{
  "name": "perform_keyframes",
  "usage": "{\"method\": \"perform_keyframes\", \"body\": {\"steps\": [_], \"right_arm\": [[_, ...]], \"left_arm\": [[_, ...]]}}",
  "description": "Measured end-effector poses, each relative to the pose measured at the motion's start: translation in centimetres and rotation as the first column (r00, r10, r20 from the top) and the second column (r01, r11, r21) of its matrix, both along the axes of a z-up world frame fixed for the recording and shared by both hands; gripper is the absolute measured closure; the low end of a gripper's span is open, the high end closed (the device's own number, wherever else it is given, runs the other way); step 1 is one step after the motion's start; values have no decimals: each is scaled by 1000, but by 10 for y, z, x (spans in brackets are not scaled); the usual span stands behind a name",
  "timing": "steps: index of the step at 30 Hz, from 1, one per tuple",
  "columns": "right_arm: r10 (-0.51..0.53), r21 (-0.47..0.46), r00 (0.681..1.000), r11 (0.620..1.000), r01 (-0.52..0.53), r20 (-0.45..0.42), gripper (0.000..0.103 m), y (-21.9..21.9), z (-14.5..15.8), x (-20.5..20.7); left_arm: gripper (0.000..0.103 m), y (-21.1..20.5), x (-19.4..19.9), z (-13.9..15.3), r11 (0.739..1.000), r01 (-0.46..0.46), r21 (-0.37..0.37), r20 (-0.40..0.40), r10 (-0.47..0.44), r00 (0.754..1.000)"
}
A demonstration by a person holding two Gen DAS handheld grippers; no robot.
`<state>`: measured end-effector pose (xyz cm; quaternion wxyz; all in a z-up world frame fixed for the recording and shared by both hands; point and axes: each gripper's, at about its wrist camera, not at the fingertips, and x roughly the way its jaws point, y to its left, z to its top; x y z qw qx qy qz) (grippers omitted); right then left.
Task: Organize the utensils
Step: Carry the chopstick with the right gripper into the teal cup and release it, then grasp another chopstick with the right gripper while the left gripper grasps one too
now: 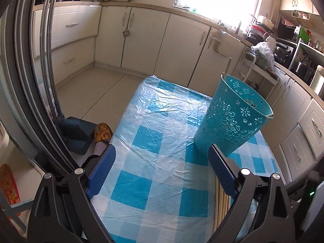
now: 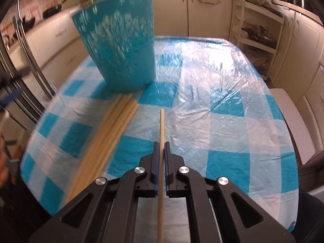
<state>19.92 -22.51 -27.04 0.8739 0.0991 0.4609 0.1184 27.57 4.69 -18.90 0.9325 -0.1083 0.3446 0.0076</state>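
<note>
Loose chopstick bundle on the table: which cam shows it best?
Right wrist. The chopstick bundle lies in nearly full view left of the right gripper, reaching the teal holder. Left wrist shows only a few sticks behind its own jaws.

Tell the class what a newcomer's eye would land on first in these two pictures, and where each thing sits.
First comes the tall teal cutout holder, standing on the blue-checked tablecloth. Next, the single wooden chopstick clamped in the right gripper, with the loose chopstick bundle lying on the cloth to its left, tips near the holder's base. The left gripper is open and empty.
</note>
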Motion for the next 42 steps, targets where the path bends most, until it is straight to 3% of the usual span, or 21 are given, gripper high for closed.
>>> {"method": "perform_keyframes", "body": {"steps": [6, 10, 13, 17, 22, 28, 39, 42], "right_arm": [[4, 191, 984, 981, -39, 181, 98, -9, 87, 0], [-33, 254, 935, 965, -62, 354, 98, -3, 152, 28], [-88, 277, 886, 960, -47, 456, 98, 7, 181, 65], [-160, 286, 858, 958, 16, 488, 98, 20, 183, 118], [-207, 259, 874, 961, 98, 440, 98, 32, 157, 170], [-174, 193, 902, 976, 104, 395, 97, 40, 134, 176], [-90, 143, 931, 989, 41, 354, 97, 52, 122, 161], [-73, 140, 929, 990, 23, 363, 88, 48, 127, 141]], "left_arm": [[14, 4, -2, -1, 999, -19, -29, -27, 18, 999], [14, 5, -6, 3, 999, -23, -40, -24, 22, 999], [14, 2, -12, 12, 999, -22, -32, 0, 22, 1000], [14, 1, -17, 19, 999, -22, -37, 17, 23, 1000], [13, 0, -21, 21, 999, -21, -33, 31, 22, 999], [13, 4, -19, 19, 998, -20, -54, 24, 21, 999], [13, 3, -21, 23, 998, -19, -64, 24, 21, 999], [12, 2, -26, 28, 998, -19, -60, 34, 21, 999]]}}
